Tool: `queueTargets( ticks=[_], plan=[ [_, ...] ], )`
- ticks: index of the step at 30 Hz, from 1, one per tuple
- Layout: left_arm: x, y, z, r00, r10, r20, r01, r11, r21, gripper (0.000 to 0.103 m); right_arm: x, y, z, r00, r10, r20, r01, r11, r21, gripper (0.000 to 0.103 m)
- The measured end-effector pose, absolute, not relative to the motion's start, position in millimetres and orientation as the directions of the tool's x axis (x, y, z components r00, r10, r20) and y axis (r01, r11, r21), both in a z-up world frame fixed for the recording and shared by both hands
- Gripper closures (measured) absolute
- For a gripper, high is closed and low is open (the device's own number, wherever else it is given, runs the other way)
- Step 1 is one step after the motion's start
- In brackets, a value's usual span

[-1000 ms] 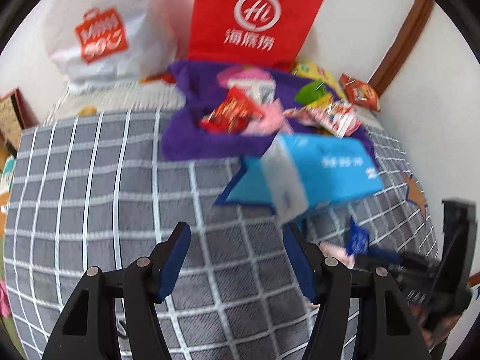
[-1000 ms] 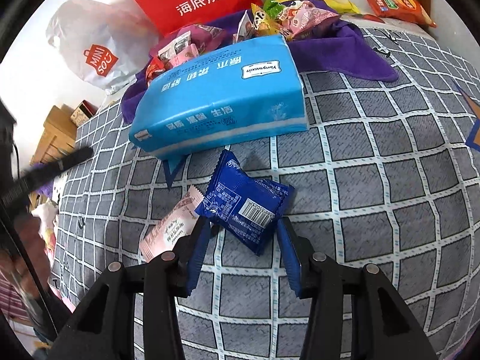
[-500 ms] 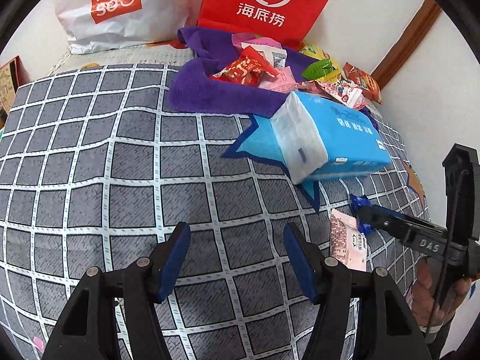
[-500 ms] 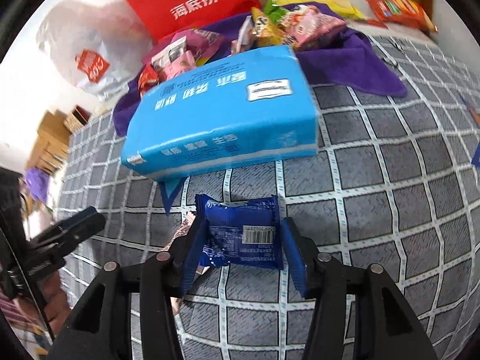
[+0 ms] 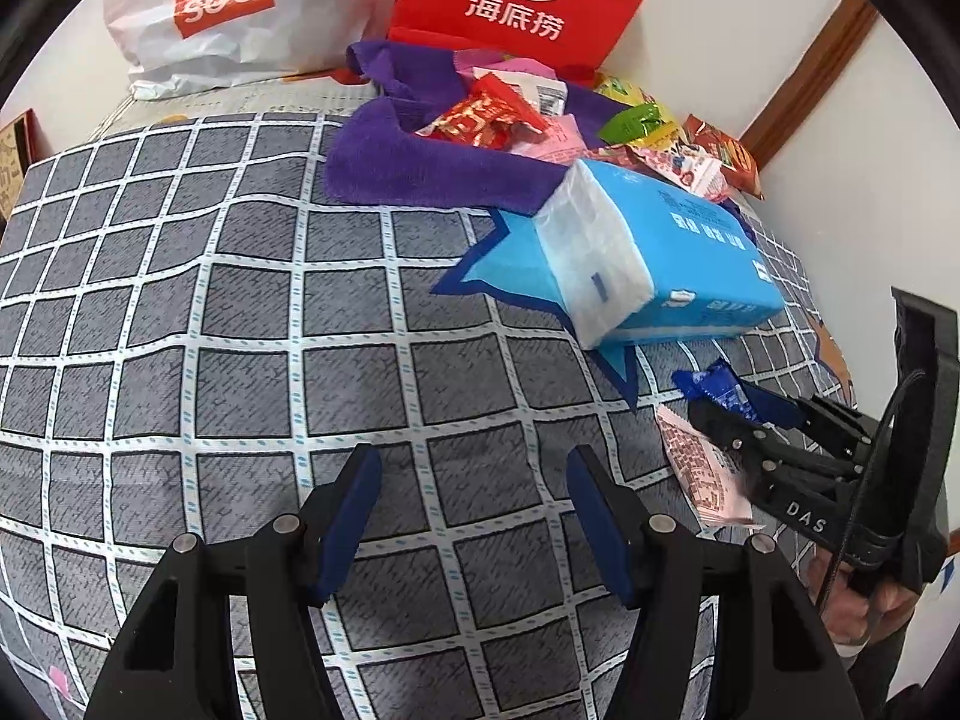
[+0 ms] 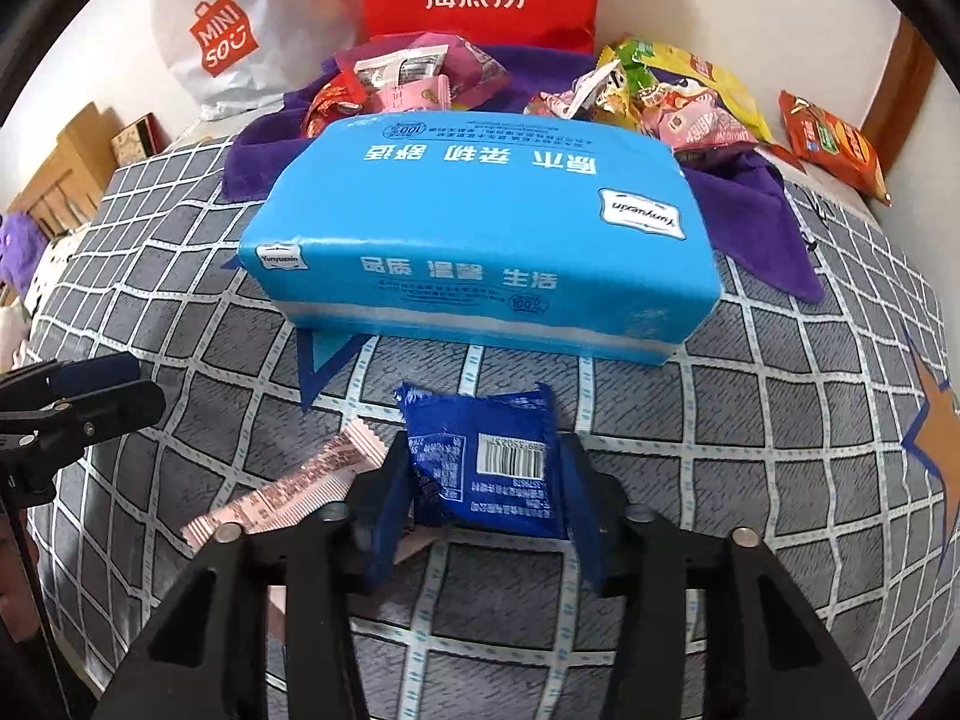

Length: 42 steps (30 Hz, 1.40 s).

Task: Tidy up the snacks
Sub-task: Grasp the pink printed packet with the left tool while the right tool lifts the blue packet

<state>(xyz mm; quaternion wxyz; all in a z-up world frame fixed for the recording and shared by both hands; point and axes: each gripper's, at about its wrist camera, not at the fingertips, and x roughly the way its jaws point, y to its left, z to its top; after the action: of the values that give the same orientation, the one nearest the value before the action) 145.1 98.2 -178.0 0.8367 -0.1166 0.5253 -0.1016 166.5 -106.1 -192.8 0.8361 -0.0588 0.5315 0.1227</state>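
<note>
Checked grey bedcover (image 5: 240,312), woven and slightly rumpled. Right gripper (image 6: 480,480) closed on a glossy dark blue snack packet (image 6: 480,456), crinkled foil, barcode face up, pinched between both pads. Just left of those jaws, flat on the cloth, a thin pink wafer wrapper (image 6: 288,492) with crimped ends. Ahead, a smooth rectangular blue tissue pack (image 6: 480,228); beyond it, a fuzzy purple towel (image 5: 408,168) heaped with snack bags. Left gripper (image 5: 474,480) spread wide, holding nothing, above bare bedcover.

Blue snack packet (image 6: 487,463) (barcode up) pinched.
</note>
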Motion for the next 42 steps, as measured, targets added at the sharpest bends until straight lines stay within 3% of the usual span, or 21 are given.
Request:
queueTargets(
  ticks=[16,26,38,42],
  plan=[
    [149.9,41.4,-175.8,0.407,-0.299,-0.863,0.139,0.954,-0.266,0.039,149.9,-164.2,-172.6,0.481,0.163,-0.861,-0.191,0.978,0.079,0.063],
    [152.7,2.3,-174.7,0.376,-0.381,-0.844,0.236,0.921,-0.31,0.034,139.7,-203.8,-178.5,0.513,0.105,-0.852,-0.145,0.989,0.035,0.063],
    [131.8,-31.2,-175.9,0.443,-0.284,-0.85,0.342,0.93,-0.132,0.033,129.0,-214.9,-201.1,0.574,0.115,-0.811,-0.168,0.986,0.021,0.062],
    [126.5,-38.6,-178.2,0.507,-0.217,-0.834,0.346,0.938,-0.034,0.046,129.5,-217.3,-201.3,0.576,0.129,-0.807,-0.168,0.985,0.037,0.061]
  ],
)
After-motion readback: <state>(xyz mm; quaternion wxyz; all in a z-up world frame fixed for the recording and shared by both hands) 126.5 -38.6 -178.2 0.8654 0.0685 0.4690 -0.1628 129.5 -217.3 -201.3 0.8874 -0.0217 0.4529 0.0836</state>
